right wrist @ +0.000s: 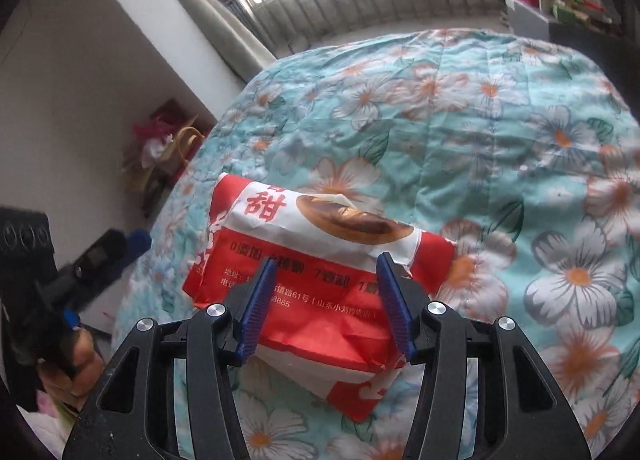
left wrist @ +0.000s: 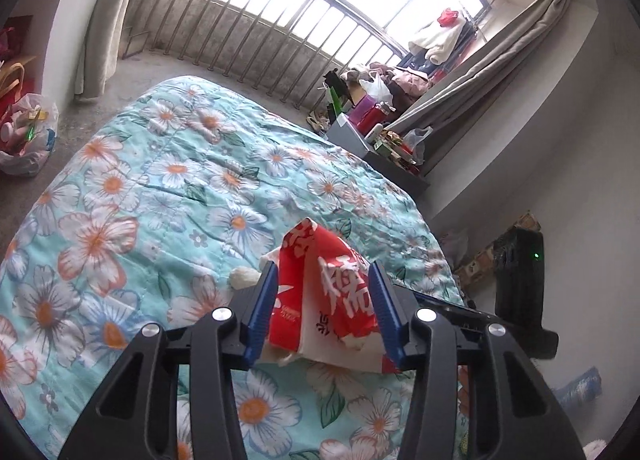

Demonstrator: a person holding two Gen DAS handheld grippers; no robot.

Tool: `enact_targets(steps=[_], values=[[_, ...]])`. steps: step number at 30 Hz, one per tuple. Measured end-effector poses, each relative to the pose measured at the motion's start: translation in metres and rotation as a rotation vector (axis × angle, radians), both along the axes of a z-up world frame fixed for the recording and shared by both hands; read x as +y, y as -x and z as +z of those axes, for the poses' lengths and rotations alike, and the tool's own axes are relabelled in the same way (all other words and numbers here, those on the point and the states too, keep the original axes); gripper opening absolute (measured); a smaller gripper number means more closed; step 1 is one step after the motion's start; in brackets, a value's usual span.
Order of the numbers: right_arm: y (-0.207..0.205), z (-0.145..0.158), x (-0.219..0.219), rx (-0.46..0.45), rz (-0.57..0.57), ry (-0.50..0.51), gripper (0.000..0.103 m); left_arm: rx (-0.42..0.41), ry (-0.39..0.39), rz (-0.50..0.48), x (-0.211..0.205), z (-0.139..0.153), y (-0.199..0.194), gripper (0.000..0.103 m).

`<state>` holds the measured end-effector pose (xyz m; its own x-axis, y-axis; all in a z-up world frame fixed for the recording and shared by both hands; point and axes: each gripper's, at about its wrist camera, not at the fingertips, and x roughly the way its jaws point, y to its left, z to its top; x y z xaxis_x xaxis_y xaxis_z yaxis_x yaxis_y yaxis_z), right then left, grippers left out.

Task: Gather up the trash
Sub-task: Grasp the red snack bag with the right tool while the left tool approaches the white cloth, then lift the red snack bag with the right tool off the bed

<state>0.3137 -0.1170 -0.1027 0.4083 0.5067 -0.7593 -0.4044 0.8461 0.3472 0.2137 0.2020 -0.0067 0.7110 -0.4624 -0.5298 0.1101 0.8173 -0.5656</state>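
Observation:
In the left wrist view, my left gripper (left wrist: 323,274) is shut on a crumpled red and white paper wrapper (left wrist: 326,292), held above the floral bed quilt (left wrist: 160,180). A small white wad (left wrist: 244,277) lies on the quilt just left of the left finger. In the right wrist view, my right gripper (right wrist: 329,266) is shut on a red and white paper food bag (right wrist: 320,260) with a printed pastry picture, held over the quilt (right wrist: 480,120). The bag sticks out past both fingers.
Barred window (left wrist: 260,24) beyond the bed. Cluttered side table with bottles and bags (left wrist: 384,128) at the right. Plastic bag of items (left wrist: 24,132) on the floor at left. Black device (left wrist: 520,284) beside the bed. Bags against the wall (right wrist: 168,148).

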Motion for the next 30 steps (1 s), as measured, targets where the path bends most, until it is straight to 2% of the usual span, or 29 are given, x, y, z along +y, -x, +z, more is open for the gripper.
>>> enact_targets(steps=[2,5,9,10,11,13,15,17,19,22,30], values=[[0.002,0.002,0.01,-0.015,0.008,0.007,0.051,0.001,-0.022,-0.025,-0.011,-0.002,-0.007,0.045],[0.002,0.004,0.006,-0.005,0.0,-0.034,0.051,0.014,-0.091,-0.027,-0.027,-0.011,-0.017,0.045],[0.0,0.01,-0.027,0.078,-0.061,-0.191,0.052,0.083,-0.108,-0.004,-0.03,-0.03,-0.028,0.044],[0.002,0.012,-0.036,0.091,-0.081,-0.231,0.055,0.092,-0.102,-0.004,-0.028,-0.033,-0.028,0.044],[0.003,0.013,-0.046,0.099,-0.116,-0.264,0.065,0.097,-0.099,-0.003,-0.028,-0.034,-0.029,0.044],[0.004,0.013,-0.062,0.104,-0.189,-0.282,0.071,0.107,-0.099,-0.001,-0.026,-0.037,-0.029,0.044],[0.0,0.002,-0.07,0.186,-0.196,-0.356,0.071,0.113,-0.106,0.0,-0.024,-0.039,-0.03,0.044],[-0.007,-0.016,-0.07,0.319,-0.183,-0.452,0.073,0.117,-0.112,0.005,-0.024,-0.04,-0.029,0.043],[-0.012,-0.029,-0.064,0.391,-0.187,-0.468,0.073,0.127,-0.102,0.003,-0.023,-0.041,-0.03,0.044],[-0.016,-0.031,-0.057,0.409,-0.201,-0.446,0.073,0.13,-0.099,0.003,-0.022,-0.042,-0.03,0.043],[-0.006,-0.032,-0.074,0.449,-0.224,-0.5,0.074,0.139,-0.09,0.003,-0.021,-0.045,-0.03,0.044]])
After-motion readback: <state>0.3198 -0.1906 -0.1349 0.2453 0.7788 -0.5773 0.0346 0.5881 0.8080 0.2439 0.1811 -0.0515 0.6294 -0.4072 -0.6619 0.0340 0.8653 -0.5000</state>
